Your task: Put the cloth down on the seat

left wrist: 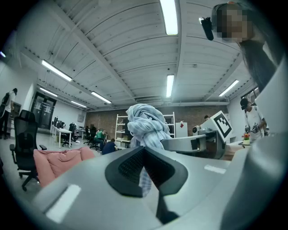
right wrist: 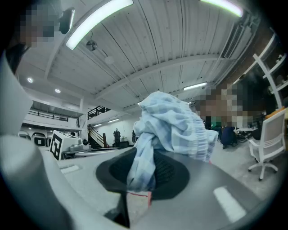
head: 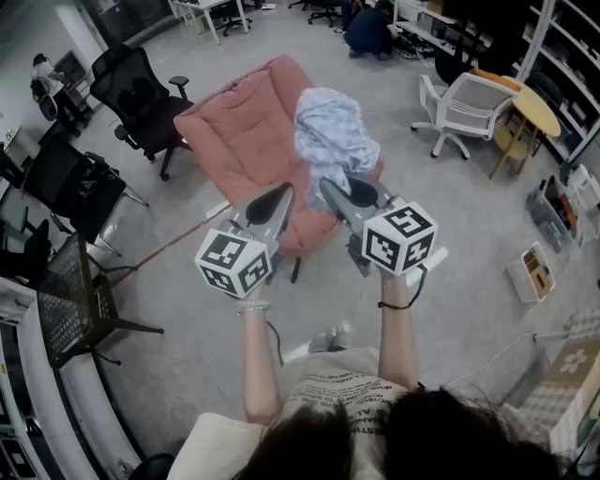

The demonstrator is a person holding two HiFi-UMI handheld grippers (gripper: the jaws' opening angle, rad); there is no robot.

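I have the right gripper (head: 336, 192) clamped on the pale checked cloth (head: 333, 131), which bunches up above its jaws. The cloth is held in the air in front of the pink armchair (head: 248, 141), not lying on the seat. The left gripper (head: 279, 202), just beside the right one, is also pinched closed (a thin strip of the same cloth shows between its pads).

Open office: swivel chairs (head: 141, 89), desks (head: 212, 7), shelves (head: 565, 47)
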